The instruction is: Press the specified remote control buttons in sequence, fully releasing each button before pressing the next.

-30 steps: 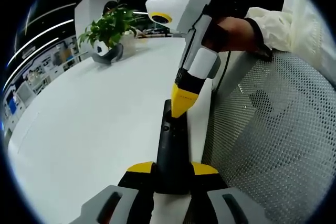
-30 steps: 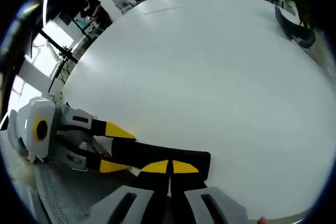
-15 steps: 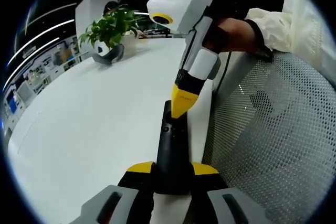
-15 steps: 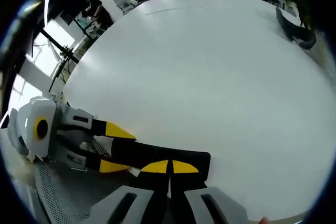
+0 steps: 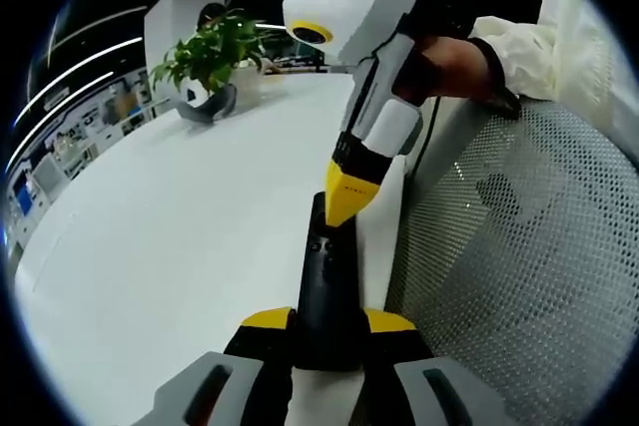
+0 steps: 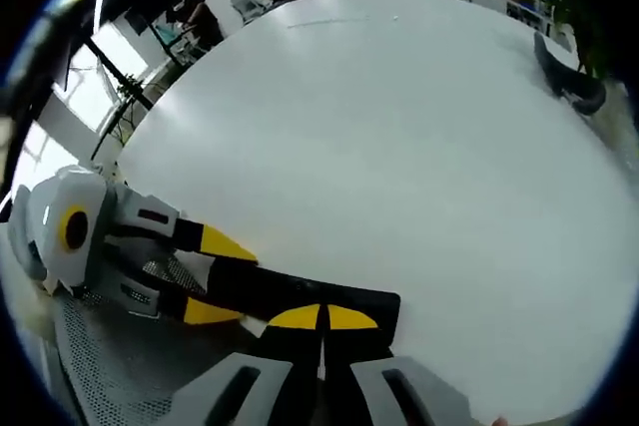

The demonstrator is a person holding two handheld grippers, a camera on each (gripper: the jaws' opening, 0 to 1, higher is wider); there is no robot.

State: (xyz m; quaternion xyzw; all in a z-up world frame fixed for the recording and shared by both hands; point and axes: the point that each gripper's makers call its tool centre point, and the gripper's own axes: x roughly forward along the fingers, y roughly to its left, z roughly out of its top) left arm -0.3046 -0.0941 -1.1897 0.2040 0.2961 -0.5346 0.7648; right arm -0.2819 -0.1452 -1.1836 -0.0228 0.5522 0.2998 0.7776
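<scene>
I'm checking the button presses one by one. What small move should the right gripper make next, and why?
Probably lift the right gripper straight off the remote control. Its shut yellow tip sits on the remote's upper face, apparently on a button, while the left gripper clamps the lower end; each press needs a full release before the next.

L view low, close along remote [image 5: 327, 291]; R view crosswise; both share remote, table [image 6: 399, 167].

White-bodied tongs [image 5: 348, 202] with yellow tips, grey bases, black cable, cream sleeve [image 5: 544, 42]
</scene>
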